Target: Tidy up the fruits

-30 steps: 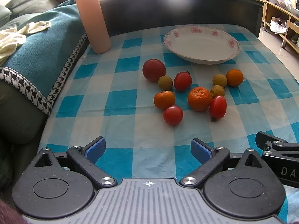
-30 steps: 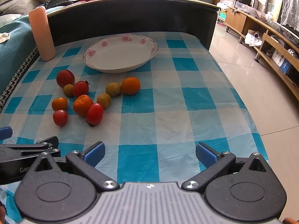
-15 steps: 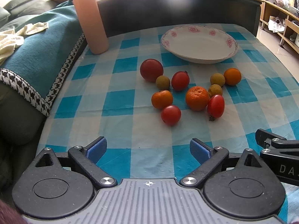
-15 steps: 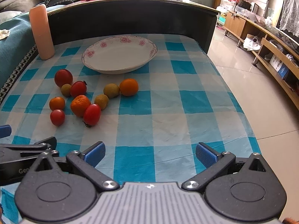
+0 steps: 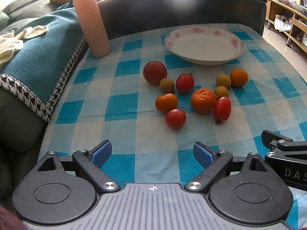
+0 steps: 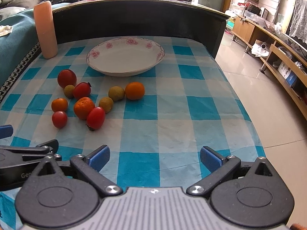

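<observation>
both the left gripper [image 5: 152, 153] and right gripper [image 6: 155, 156] hold fingers wide, empty; loose fruits [image 5: 193, 94] lie ahead, plate [image 5: 203, 45] beyond for collecting.

1. Blue-and-white checked tablecloth [image 6: 172, 115] covers the whole table.
2. Tall ribbed pink cylinder [image 5: 92, 25] stands upright at the cloth's far left corner.
3. Dark curved headboard-like panel [image 6: 134, 19] rises behind the table.
4. Teal blanket with houndstooth trim [image 5: 38, 57] drapes the sofa on the left; a cream cloth [image 5: 17, 38] lies on it.
5. Wooden shelving [image 6: 278, 57] runs along the right, over tiled floor [image 6: 259, 105].
</observation>
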The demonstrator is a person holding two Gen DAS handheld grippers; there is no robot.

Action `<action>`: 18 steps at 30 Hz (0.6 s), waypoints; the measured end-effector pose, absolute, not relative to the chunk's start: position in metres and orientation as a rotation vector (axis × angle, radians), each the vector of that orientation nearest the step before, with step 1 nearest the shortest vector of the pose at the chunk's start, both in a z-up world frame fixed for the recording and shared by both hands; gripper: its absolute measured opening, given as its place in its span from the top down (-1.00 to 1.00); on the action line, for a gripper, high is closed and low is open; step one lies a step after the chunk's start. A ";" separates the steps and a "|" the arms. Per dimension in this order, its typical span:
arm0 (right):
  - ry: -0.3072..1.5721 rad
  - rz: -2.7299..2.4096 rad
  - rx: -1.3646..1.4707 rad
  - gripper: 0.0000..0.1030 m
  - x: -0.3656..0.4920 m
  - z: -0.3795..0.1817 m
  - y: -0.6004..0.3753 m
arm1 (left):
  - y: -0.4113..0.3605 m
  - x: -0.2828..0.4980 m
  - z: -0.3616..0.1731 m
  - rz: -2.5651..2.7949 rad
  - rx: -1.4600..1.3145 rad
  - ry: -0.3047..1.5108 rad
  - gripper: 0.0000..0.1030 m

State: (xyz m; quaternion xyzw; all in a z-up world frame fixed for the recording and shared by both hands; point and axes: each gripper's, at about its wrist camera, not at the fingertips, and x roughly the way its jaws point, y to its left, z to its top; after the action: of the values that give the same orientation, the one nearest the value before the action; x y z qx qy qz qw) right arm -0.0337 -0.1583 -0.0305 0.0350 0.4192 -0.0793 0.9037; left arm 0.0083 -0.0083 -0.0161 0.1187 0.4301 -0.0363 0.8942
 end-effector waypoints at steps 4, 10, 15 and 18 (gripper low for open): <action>0.861 -0.159 0.060 -1.00 -0.033 -0.030 -0.156 | -0.007 0.009 -0.016 -0.083 0.247 0.890 -0.84; 0.853 -0.126 0.053 -1.00 -0.031 -0.028 -0.153 | -0.002 0.009 -0.015 -0.104 0.239 0.864 -0.84; 0.840 -0.058 0.067 -0.87 -0.026 -0.023 -0.149 | 0.006 0.013 -0.013 -0.114 0.208 0.855 -0.84; 0.844 -0.021 0.075 -0.84 -0.021 -0.024 -0.146 | 0.008 0.017 -0.015 -0.110 0.223 0.854 -0.84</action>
State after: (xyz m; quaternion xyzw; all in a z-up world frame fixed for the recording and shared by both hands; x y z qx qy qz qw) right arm -0.0207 -0.1464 -0.0239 0.0363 0.4093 -0.0100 0.9116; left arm 0.0167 0.0078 -0.0152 0.1078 0.4129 -0.0534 0.9028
